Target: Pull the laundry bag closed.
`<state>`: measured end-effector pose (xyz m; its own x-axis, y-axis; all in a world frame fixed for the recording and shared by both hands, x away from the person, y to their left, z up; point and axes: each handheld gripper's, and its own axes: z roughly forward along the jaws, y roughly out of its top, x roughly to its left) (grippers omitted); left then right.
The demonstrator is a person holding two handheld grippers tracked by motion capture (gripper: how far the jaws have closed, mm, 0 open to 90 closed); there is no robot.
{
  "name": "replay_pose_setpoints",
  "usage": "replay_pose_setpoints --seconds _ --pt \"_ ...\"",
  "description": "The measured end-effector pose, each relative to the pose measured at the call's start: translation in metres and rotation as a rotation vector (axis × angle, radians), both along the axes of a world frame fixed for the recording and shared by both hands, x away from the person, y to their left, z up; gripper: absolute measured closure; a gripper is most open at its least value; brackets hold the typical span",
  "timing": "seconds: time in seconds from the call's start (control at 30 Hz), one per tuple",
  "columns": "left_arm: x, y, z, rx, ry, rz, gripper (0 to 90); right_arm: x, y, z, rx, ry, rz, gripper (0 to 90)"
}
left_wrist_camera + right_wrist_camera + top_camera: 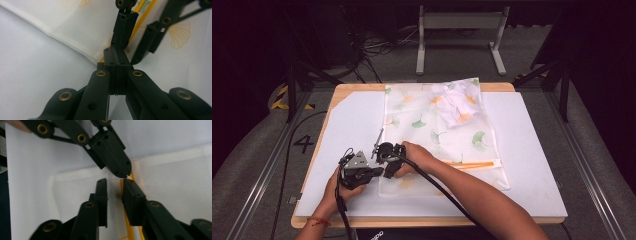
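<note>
A white mesh bag printed with ginkgo leaves lies flat on the white sheet, with a white garment inside its far end. An orange zipper runs along its near part. My left gripper is shut, its tips pinching the bag's hem at the zipper's end. Opposite it, my right gripper faces the left gripper. The right gripper stands open, its jaws straddling the zipper and mesh without pressing on them.
The white sheet covers a wooden table whose rim shows at the front. Both forearms come in from the bottom, the right one crossing over the bag's near corner. A metal stand and cables lie on the floor beyond the table.
</note>
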<state>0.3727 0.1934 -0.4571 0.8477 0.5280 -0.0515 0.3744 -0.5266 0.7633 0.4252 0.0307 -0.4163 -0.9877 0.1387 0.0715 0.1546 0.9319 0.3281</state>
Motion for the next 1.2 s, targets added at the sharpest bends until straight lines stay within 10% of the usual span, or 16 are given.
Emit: replay_pose_setpoints --seconds 0.17,0.43,0.7,0.87,1.2 --pt "-0.001 0.004 0.001 -0.033 0.001 0.004 90.0 -0.004 0.002 0.001 0.027 -0.09 -0.07 58.8" --pt "0.002 0.006 0.001 -0.052 0.01 0.039 90.0 -0.003 0.007 -0.004 0.029 -0.091 -0.093 49.8" --pt "0.004 -0.001 -0.001 0.019 0.033 0.046 90.0 -0.003 0.004 -0.003 0.034 -0.1 -0.083 66.6" --pt "0.003 0.002 0.0 -0.004 0.022 0.055 90.0 0.002 -0.005 0.0 0.034 -0.052 -0.073 65.9" --pt "-0.005 0.007 0.004 -0.041 -0.017 0.017 90.0 0.001 -0.008 0.003 0.052 -0.113 -0.059 79.7"
